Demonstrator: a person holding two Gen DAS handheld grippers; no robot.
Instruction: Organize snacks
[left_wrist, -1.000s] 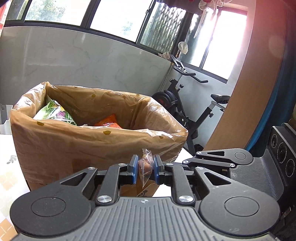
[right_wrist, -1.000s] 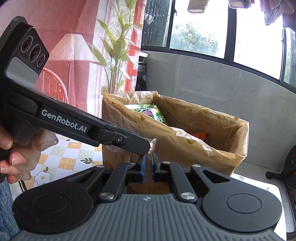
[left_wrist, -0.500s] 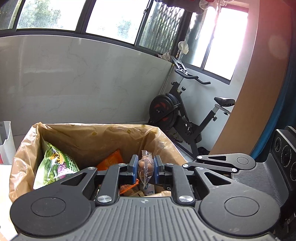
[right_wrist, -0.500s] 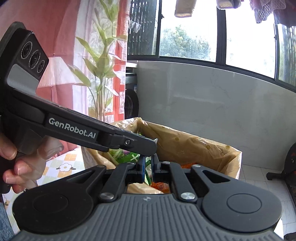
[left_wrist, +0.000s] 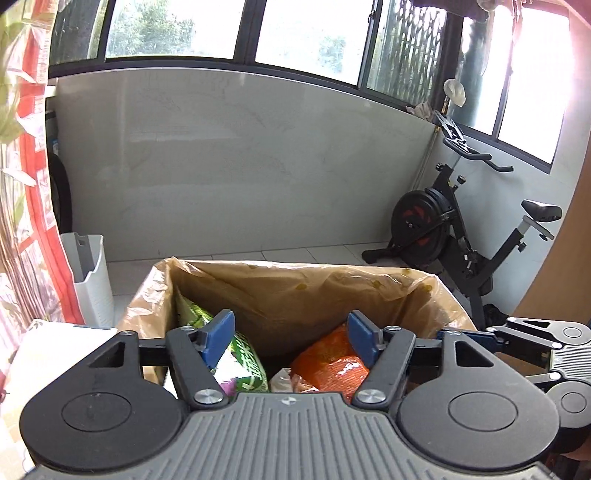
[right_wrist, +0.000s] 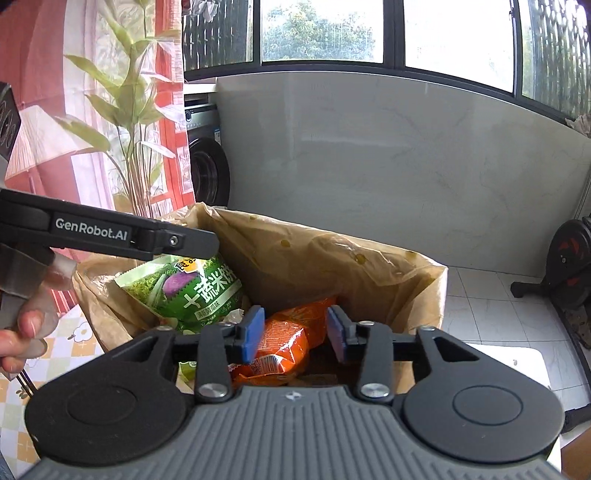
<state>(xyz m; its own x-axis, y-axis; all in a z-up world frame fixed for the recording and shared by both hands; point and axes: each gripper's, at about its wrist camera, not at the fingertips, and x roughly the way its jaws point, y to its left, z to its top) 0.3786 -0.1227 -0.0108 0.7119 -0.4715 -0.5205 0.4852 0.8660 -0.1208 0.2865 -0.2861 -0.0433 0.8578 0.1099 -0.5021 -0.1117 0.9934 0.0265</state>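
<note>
From the left wrist, the left gripper hung over the mouth of the bag-lined box, its blue pads spread wide with nothing between them, so it looked released, I'd say placed there so anything let go would fall straight in. Below it lay a green snack packet leaning on the left wall, an orange snack packet to the right, and a small clear wrapped snack between the two. The right gripper poked in from the right edge of that view, just beside the box's near corner

From the right wrist, the right gripper was also parted and empty, held above the same box, where the green rice-cracker packet stood propped against the brown liner and the orange packet lay flatter beneath the pads. The left gripper's arm crossed over the packet, the person's hand squeezing its handle. An exercise bike stood well apart
</note>
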